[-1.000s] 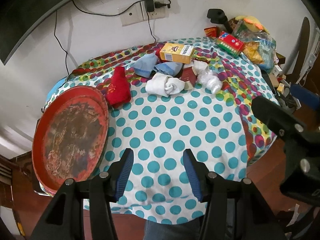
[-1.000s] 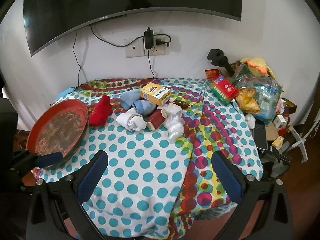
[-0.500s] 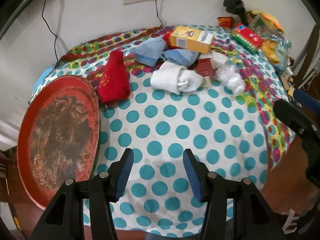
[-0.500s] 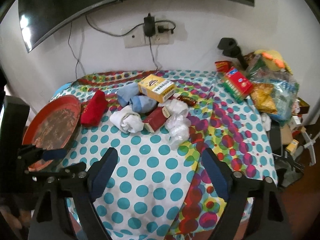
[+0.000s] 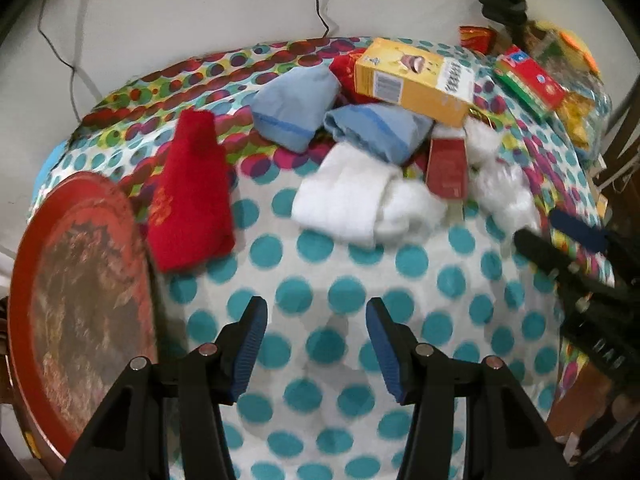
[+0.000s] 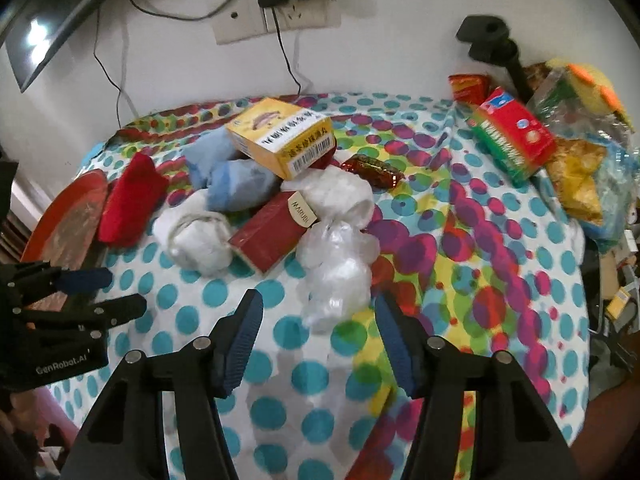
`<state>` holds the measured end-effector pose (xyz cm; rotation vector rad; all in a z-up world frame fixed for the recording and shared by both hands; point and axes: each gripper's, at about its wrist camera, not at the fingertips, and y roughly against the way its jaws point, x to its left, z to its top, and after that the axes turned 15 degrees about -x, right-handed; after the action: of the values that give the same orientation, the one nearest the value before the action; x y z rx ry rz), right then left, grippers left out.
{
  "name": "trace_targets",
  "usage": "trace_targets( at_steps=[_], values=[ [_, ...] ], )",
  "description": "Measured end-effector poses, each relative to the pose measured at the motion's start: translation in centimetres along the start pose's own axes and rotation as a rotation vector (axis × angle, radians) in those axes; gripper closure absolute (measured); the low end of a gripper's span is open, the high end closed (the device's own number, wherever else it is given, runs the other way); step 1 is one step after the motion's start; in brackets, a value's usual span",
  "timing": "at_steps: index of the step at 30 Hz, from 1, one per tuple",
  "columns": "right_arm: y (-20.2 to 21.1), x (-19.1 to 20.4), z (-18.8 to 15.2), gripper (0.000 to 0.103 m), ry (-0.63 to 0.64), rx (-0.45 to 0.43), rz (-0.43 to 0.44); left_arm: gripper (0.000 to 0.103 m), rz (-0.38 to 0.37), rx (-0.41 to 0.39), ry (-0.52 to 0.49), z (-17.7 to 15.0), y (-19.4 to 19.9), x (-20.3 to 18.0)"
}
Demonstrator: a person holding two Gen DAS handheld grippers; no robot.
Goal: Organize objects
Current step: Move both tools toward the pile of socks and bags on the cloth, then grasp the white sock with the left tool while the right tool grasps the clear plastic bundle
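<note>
A pile lies mid-table: a red sock [image 5: 190, 192], rolled white socks [image 5: 360, 204], two blue socks [image 5: 296, 100], a yellow box [image 5: 416, 76], a dark red box [image 6: 272, 236] and crumpled clear plastic [image 6: 340, 276]. A round red tray [image 5: 80, 300] rests at the table's left edge. My left gripper [image 5: 316, 344] is open and empty above the dotted cloth, in front of the white socks. My right gripper [image 6: 318, 340] is open and empty, just in front of the clear plastic.
A red-green box [image 6: 512, 136], snack bags [image 6: 580, 184] and a black stand [image 6: 492, 40] crowd the table's right back. A red candy wrapper [image 6: 372, 170] lies behind the pile. A wall socket with cables [image 6: 280, 12] is behind the table.
Both grippers have moved forward and down toward the pile. The right gripper's jaws have narrowed and now sit close to the clear plastic.
</note>
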<state>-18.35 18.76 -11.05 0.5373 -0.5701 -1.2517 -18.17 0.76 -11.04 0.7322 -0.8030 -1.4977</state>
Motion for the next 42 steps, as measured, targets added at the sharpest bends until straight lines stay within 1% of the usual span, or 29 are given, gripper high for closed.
trace_targets(
  at_steps=[4, 8, 13, 14, 15, 18, 24, 25, 26, 27, 30, 33, 42],
  values=[
    [-1.9, -0.8, 0.2, 0.048, -0.015, 0.011, 0.016, 0.05, -0.026, -0.028, 0.037, 2.0, -0.8, -0.2],
    [-3.2, -1.2, 0.2, 0.048, -0.021, 0.02, 0.037, 0.05, -0.025, -0.057, 0.002, 3.7, -1.6, -0.9],
    [-4.5, -1.5, -0.2, 0.048, -0.025, 0.035, 0.053, 0.05, -0.039, -0.044, -0.023, 4.1, -3.4, -1.4],
    [-4.5, -1.4, -0.1, 0.051, -0.015, 0.025, 0.051, 0.05, -0.039, -0.043, -0.033, 4.1, -3.8, -1.7],
    [-4.5, -1.3, -0.1, 0.059, -0.006, 0.023, 0.046, 0.049, -0.039, -0.044, -0.038, 4.1, -3.9, -1.8],
    [-4.6, -1.3, 0.1, 0.067, 0.001, 0.015, 0.043, 0.048, -0.037, -0.052, -0.051, 4.1, -4.4, -2.0],
    [-4.4, -1.3, 0.1, 0.068, -0.004, 0.003, 0.048, 0.048, -0.054, -0.093, -0.085, 3.7, -4.3, -2.2],
    [-4.3, -1.3, 0.1, 0.068, -0.01, 0.001, 0.047, 0.05, -0.054, -0.095, -0.091, 3.6, -4.2, -2.2],
    [-4.1, -1.2, 0.1, 0.068, -0.016, -0.001, 0.047, 0.055, -0.058, -0.097, -0.093, 3.5, -4.1, -2.2],
    [-4.0, -1.2, 0.1, 0.068, -0.02, -0.002, 0.05, 0.064, -0.076, -0.098, -0.092, 3.4, -3.8, -2.2],
    [-3.3, -1.1, 0.0, 0.068, -0.036, -0.005, 0.049, 0.07, -0.083, -0.095, -0.108, 3.1, -3.2, -2.4],
    [-2.6, -0.9, 0.0, 0.068, -0.042, -0.011, 0.045, 0.072, -0.077, -0.099, -0.132, 2.7, -2.2, -2.4],
    [-0.1, 0.3, 0.1, 0.068, -0.039, -0.032, 0.028, 0.072, -0.061, -0.129, -0.131, 1.9, 1.7, -0.9]
  ],
)
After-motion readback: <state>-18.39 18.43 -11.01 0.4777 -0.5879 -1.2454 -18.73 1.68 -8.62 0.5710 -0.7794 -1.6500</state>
